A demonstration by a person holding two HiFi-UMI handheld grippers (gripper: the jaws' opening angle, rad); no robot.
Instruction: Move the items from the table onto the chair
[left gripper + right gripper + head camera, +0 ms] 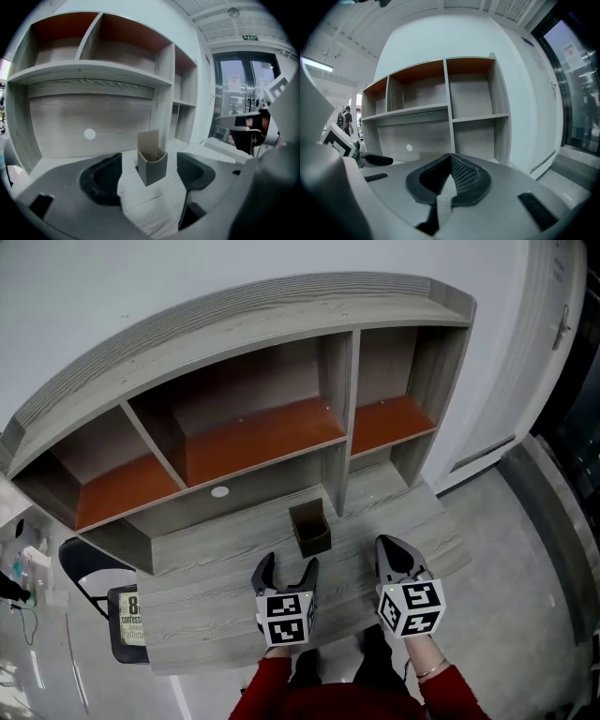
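Observation:
A small dark grey box-shaped holder (310, 530) with a brown card in it stands upright on the grey wooden desk (216, 615), just in front of the shelf divider. My left gripper (288, 568) is open, a short way in front of the holder and apart from it. In the left gripper view the holder (152, 165) stands beyond and between the two spread jaws of that gripper (150, 174), untouched. My right gripper (394, 551) hovers over the desk to the holder's right, shut with nothing in it. Its tips meet in the right gripper view (450, 158).
A hutch with orange-backed shelves (253, 442) rises behind the desk. A black chair (89, 577) stands at the desk's left end, with a printed paper (133, 617) on its seat. A white round cap (219, 491) sits in the back panel. The floor (525, 549) lies right.

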